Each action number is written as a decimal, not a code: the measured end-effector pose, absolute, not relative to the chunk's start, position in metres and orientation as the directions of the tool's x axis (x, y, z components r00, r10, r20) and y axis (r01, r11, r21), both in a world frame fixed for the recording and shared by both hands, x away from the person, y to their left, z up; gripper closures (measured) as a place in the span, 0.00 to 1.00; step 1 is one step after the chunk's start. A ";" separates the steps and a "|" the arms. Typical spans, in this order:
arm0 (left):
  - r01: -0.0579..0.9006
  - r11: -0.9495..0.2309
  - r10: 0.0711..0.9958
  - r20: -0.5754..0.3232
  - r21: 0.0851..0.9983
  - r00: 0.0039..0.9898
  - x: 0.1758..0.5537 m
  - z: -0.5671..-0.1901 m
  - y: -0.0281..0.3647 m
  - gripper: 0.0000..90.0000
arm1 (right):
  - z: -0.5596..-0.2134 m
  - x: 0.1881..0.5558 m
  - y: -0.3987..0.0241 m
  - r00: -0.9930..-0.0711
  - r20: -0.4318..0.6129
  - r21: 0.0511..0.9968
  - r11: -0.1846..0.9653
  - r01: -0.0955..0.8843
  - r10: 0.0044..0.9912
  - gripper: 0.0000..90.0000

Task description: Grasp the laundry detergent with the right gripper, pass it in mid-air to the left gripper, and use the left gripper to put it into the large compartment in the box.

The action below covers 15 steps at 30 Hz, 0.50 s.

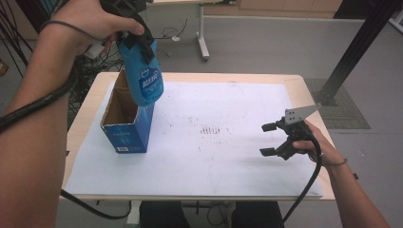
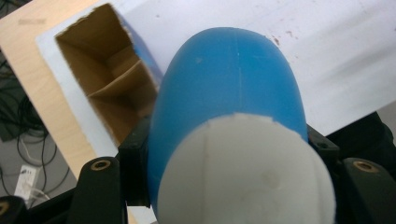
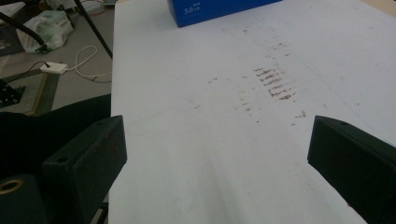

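The left gripper [image 1: 135,35] is clenched on a blue bottle [image 1: 145,76], its jaws pressed on the neck end, and holds it in the air at about 11 o'clock over the tabletop [image 1: 294,83]. The bottle hangs base down, tilted a little, just above the open top of a blue cardboard box [image 1: 126,135] standing at about 9 o'clock on the white sheet [image 1: 228,161]. In the left gripper view the bottle's white cap [image 2: 245,172] sits between the black jaws, with the box's brown interior [image 2: 109,88] and its dividers just beyond it at 10 o'clock. The right gripper [image 1: 268,139] rests low at about 3 o'clock, well apart from the box, jaws released and wide with nothing between them. Reddish-brown smudges [image 1: 211,130] mark the sheet near its middle, between box and right gripper
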<state>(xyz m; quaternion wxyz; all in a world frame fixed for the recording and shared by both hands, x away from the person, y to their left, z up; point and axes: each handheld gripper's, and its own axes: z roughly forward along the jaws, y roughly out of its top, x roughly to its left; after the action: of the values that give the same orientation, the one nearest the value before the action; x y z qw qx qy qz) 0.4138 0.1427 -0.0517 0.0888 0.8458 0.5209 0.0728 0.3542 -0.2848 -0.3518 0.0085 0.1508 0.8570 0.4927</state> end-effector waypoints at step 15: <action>0.966 -0.186 0.979 0.116 0.177 0.167 0.443 -0.053 0.186 0.41 | -0.352 0.357 -0.286 -0.951 0.138 0.841 0.475 0.260 0.276 0.05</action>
<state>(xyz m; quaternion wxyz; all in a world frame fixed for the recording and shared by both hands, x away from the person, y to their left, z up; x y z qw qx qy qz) 0.4426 0.1856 -0.0535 0.0310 0.7633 0.6372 0.1020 0.3569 -0.2855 -0.3516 0.0085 0.1560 0.8587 0.4881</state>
